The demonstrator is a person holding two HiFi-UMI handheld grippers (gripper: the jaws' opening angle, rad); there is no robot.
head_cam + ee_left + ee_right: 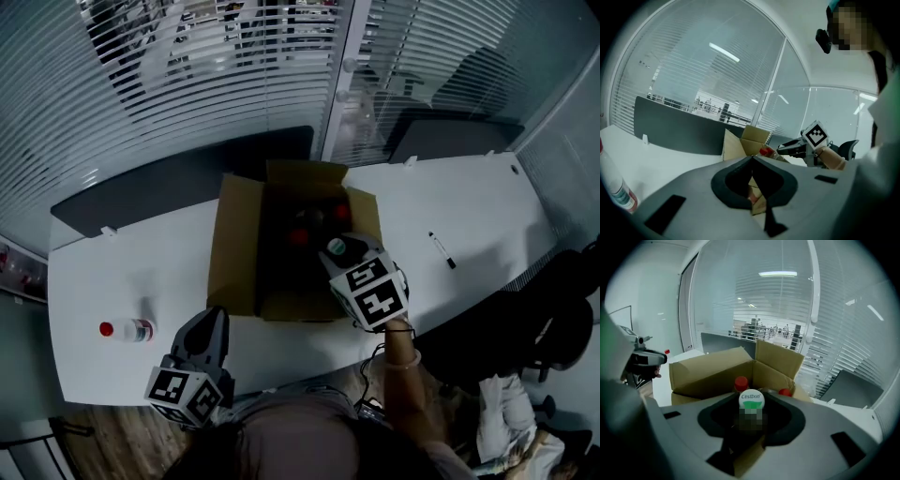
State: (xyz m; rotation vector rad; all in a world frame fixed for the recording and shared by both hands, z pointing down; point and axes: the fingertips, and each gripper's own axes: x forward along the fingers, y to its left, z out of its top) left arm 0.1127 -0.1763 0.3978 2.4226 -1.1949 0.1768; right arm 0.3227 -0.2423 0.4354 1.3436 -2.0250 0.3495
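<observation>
A white-capped bottle [751, 399] is pinched between the jaws of the right gripper [343, 257] and is held just above the near right corner of the open cardboard box [234, 246], cap end tilted upward. The box is met straight ahead of that gripper, and red-capped bottles [298, 236] are seen inside it. The left gripper [753, 160] is seen lower and farther from the box, at the near edge of the table [469, 202], its jaws pressed together on nothing; a lone bottle [127, 330] is laid on its side to its left
</observation>
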